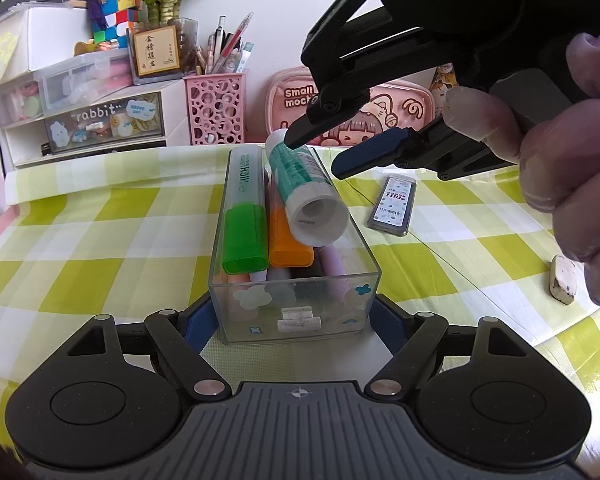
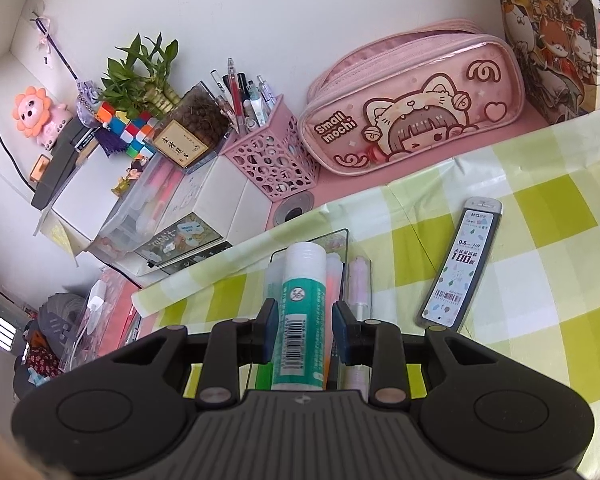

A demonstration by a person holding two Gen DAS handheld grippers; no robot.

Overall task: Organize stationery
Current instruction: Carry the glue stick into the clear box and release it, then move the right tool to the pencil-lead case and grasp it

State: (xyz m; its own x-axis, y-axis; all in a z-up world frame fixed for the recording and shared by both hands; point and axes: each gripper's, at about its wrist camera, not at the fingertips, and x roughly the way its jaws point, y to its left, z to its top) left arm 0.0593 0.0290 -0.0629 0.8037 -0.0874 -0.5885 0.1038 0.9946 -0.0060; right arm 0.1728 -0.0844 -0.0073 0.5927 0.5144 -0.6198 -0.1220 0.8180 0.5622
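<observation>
A clear rectangular box [image 1: 296, 312] stands on the checked cloth and holds a green highlighter [image 1: 245, 216], an orange highlighter [image 1: 290, 240] and several pastel pens. A teal-and-white glue stick [image 1: 306, 190] lies on top of them. My left gripper [image 1: 290, 320] has its fingers against both sides of the box's near end. My right gripper [image 1: 320, 152] hangs open above the box's far end; its fingers straddle the glue stick [image 2: 302, 312] with gaps on both sides. A grey lead-refill case [image 1: 394, 204] lies right of the box, and also shows in the right wrist view [image 2: 460, 268].
A white eraser [image 1: 563, 279] lies at the right. At the back stand a pink pencil case [image 2: 412, 100], a pink perforated pen cup [image 2: 260, 152], a drawer unit labelled "rabbit" [image 1: 100, 124], a plant [image 2: 144, 76] and a puzzle cube [image 1: 116, 12].
</observation>
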